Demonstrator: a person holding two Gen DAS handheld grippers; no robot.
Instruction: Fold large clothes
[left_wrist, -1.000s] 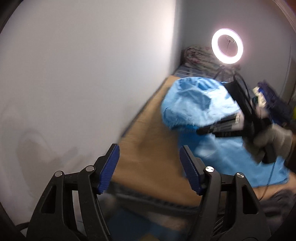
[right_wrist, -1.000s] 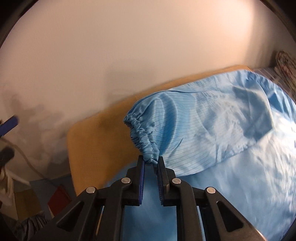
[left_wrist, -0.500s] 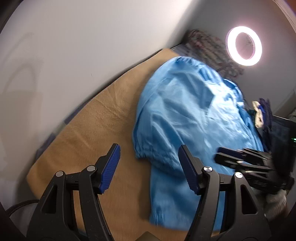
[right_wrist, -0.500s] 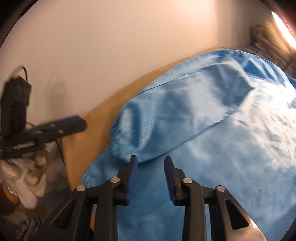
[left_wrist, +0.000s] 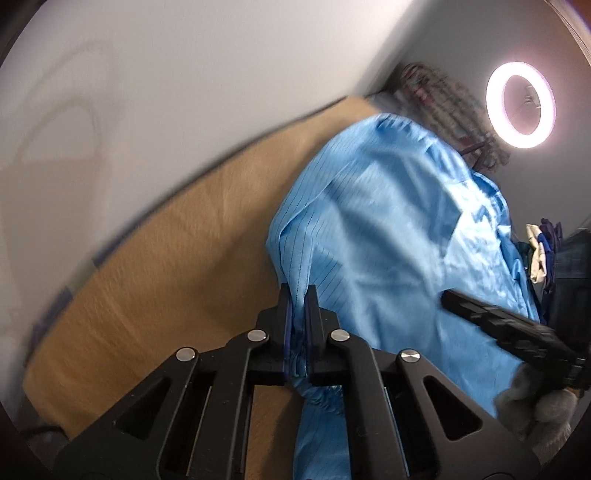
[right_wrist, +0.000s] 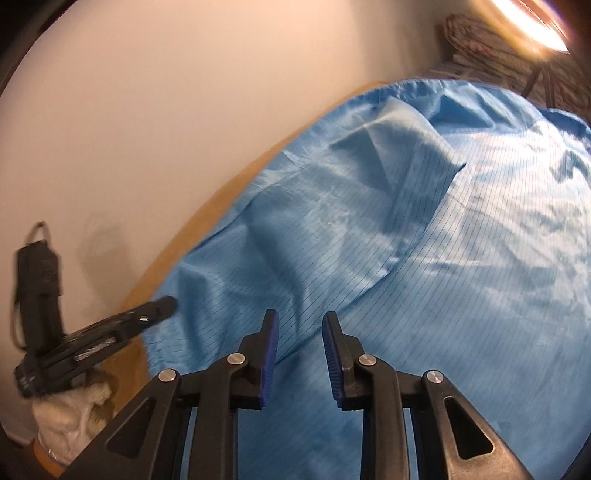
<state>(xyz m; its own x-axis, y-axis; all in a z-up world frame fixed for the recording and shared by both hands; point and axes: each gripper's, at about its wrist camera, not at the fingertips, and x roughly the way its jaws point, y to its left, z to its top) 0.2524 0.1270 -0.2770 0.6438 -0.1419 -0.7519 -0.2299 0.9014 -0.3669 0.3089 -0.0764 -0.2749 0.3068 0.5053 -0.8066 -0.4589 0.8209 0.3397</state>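
Observation:
A large light-blue pinstriped garment (left_wrist: 388, 229) lies spread on a tan padded surface (left_wrist: 166, 280). My left gripper (left_wrist: 298, 295) is shut on the garment's sleeve end, which bunches between the fingers. In the right wrist view the garment (right_wrist: 424, 240) fills most of the frame, with the sleeve folded across the body. My right gripper (right_wrist: 300, 325) is open and empty just above the cloth. The left gripper also shows in the right wrist view (right_wrist: 110, 328) at the garment's left edge. The right gripper shows in the left wrist view (left_wrist: 498, 325) at the right.
A plain wall (left_wrist: 147, 92) runs along the far edge of the tan surface. A lit ring light (left_wrist: 521, 105) stands at the far end beside a patterned bundle of fabric (left_wrist: 439, 96). Dark and pale items (left_wrist: 546, 254) lie at the right edge.
My right gripper let go of the sleeve cuff, opened and drew back over the garment. My left gripper moved in and shut on the sleeve end.

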